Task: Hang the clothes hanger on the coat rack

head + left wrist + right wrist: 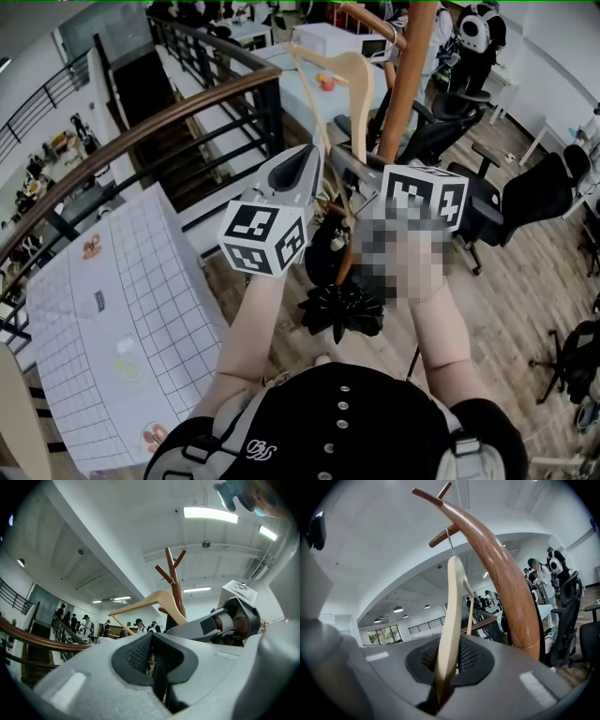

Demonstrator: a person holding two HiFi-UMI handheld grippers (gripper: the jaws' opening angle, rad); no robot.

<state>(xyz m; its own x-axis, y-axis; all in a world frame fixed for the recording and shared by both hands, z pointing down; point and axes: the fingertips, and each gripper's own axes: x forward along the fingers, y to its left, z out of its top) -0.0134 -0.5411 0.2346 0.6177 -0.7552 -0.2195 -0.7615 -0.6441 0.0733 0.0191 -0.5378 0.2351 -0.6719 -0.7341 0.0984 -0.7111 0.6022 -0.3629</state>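
Right tongs [449, 663] clamped on the pale wooden clothes hanger [453, 611]. Its metal hook [450, 538] sits at a peg of the brown wooden coat rack [506, 588]. Left tongs [152, 660] closed, empty, just beside.

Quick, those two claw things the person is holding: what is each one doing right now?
Left gripper: closed, nothing between its jaws.
Right gripper: closed on the wooden hanger.
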